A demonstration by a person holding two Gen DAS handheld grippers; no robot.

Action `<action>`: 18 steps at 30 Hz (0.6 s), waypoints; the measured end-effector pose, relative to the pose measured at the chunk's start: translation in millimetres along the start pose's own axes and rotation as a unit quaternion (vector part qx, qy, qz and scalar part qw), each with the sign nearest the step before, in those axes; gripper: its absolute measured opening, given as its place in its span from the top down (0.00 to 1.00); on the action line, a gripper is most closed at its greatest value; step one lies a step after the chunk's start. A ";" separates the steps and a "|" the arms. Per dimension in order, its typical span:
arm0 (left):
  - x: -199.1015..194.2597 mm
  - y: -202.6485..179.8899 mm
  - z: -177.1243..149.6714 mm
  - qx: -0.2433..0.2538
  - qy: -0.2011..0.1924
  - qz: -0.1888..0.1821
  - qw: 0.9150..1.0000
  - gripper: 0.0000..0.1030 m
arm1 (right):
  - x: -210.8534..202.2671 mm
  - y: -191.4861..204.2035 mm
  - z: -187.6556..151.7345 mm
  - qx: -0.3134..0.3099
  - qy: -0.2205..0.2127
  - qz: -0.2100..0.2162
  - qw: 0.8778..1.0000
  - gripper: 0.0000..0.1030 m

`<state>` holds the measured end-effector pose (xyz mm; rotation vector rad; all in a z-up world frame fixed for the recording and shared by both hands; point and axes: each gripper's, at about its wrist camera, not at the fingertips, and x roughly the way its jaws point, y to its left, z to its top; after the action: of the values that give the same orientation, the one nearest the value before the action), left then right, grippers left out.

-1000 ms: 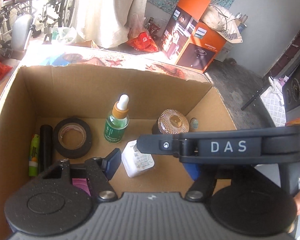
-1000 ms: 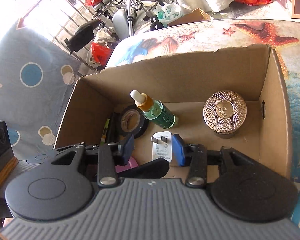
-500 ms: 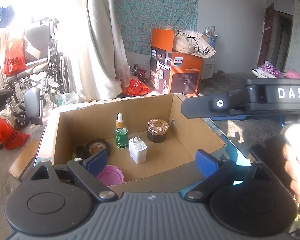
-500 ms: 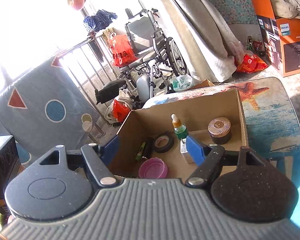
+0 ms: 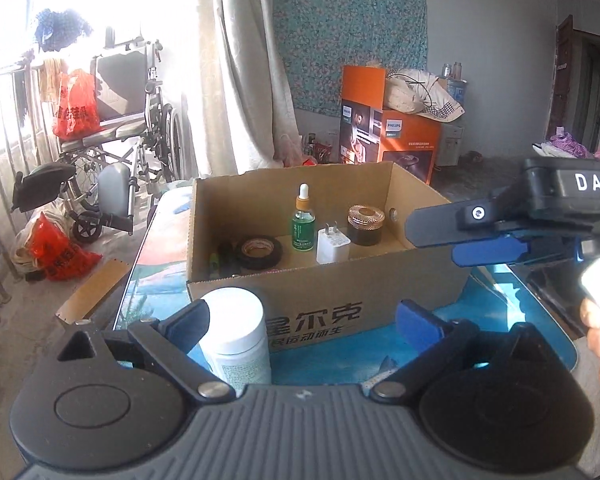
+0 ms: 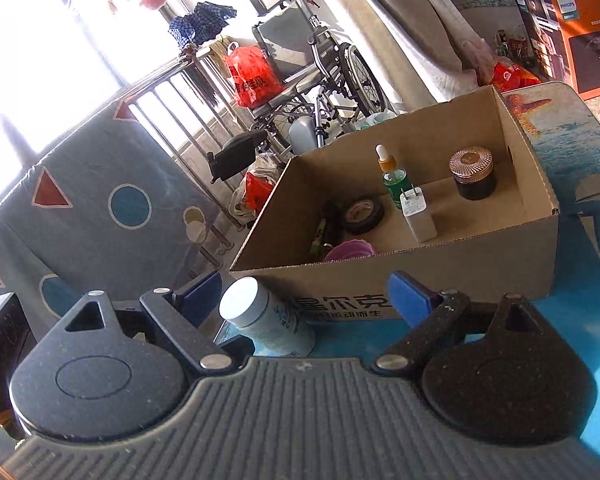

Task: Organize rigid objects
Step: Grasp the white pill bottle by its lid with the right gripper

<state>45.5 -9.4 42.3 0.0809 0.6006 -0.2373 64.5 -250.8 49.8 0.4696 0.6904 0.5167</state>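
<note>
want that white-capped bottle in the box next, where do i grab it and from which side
Grip the bottle across its round body, just under the white cap. It stands upright on the table against the front wall of the cardboard box, so come in level from the near side, away from the box. The left gripper, jaws opening and nothing clamped, already has it beside its left finger.

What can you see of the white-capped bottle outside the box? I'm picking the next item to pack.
The white-capped bottle is a squat cylinder with a plain white cap and a pale printed label, plastic by the look of it. It stands upright and closed on the blue table, in front of the cardboard box near its left corner. It sits beside the left claw's left finger; contact unclear.
</note>
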 end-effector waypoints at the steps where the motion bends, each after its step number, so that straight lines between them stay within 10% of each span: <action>1: 3.9 4.5 -2.5 -0.006 0.005 0.004 1.000 0.03 | 6.0 1.0 -1.2 0.003 0.005 0.004 1.000 0.12; 12: 44.6 39.7 -26.5 -0.036 0.028 0.025 0.999 0.05 | 81.8 17.8 -0.6 0.024 0.065 0.029 0.997 0.14; 18: 65.3 51.3 -31.0 -0.043 0.041 0.026 0.998 0.21 | 117.9 26.0 0.7 0.036 0.090 0.043 0.994 0.28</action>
<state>93.2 31.9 -20.0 0.0228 0.6893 -0.1573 135.0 -161.6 9.1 0.5264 0.8667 0.6226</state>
